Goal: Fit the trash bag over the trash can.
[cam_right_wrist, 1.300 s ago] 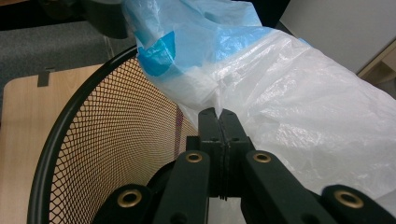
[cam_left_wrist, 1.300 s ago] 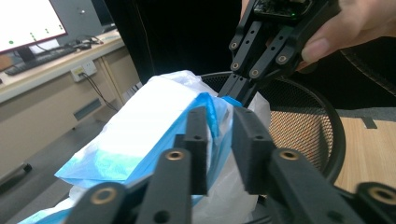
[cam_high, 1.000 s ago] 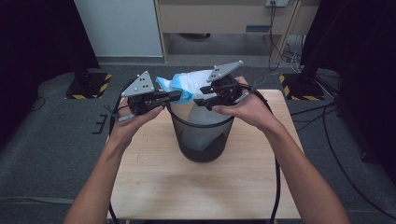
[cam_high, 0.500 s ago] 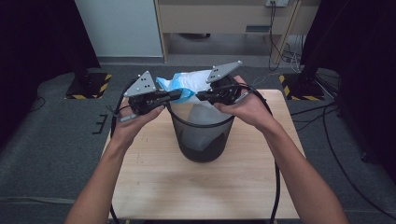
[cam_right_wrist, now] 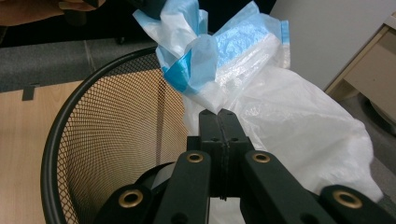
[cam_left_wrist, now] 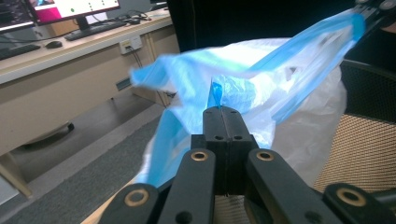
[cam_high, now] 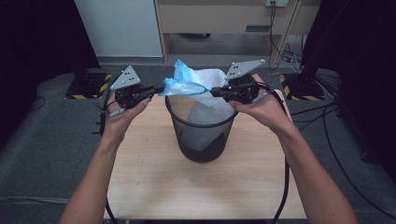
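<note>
High view: 1 black wire-mesh wastebasket stands near the far middle of a wooden table. 1 white bin liner with a blue rim hangs partly inside it, its mouth raised above the rim. The left gripper and right gripper each pinch the liner's edge on opposite sides, jaws clenched on the film, probably so the mouth can be spread and fitted over the rim.

Left gripper view: the jaws are closed on a blue fold; the liner stretches across to the other gripper's tip at top right, and a desk with a monitor and keyboard shows behind.

Right gripper view: the jaws nip white film; the basket's mesh interior is visible.
</note>
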`<state>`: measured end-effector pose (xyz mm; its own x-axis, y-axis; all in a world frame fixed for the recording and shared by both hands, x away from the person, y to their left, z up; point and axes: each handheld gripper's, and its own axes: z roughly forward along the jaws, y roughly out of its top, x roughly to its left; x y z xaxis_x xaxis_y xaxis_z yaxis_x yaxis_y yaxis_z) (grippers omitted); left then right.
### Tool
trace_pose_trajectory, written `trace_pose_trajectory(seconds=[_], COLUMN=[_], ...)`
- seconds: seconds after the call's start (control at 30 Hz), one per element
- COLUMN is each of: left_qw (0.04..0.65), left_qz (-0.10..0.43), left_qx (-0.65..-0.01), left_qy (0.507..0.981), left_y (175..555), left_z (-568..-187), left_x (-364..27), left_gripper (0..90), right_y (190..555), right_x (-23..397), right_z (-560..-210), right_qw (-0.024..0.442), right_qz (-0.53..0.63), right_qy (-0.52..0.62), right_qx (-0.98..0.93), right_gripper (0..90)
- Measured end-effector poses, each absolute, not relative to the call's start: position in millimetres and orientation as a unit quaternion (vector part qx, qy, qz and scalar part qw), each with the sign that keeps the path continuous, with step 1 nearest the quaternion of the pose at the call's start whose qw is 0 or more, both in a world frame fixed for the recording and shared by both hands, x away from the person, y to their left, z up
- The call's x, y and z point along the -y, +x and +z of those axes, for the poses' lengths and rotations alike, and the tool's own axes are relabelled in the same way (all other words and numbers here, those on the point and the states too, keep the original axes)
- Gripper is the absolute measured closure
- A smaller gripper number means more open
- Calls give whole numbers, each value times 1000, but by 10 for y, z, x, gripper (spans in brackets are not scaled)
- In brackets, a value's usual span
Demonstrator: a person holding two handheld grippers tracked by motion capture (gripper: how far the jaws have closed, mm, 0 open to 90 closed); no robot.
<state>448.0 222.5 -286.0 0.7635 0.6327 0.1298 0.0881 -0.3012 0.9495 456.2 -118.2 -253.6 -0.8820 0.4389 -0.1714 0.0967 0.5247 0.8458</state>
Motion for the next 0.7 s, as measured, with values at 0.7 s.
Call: trace_pose_trajectory(seconds=[0.7], left_qw=[540], left_qz=[277], left_qx=[-251], left_qy=[754], left_y=[4365], left_z=[-2899], left_x=[-2554], left_gripper=[900], right_y=[4760], right_x=[1754], right_z=[-2651], right_qw=[195], right_qz=[467], right_qy=[226], right_qx=[-832], right_gripper=[900])
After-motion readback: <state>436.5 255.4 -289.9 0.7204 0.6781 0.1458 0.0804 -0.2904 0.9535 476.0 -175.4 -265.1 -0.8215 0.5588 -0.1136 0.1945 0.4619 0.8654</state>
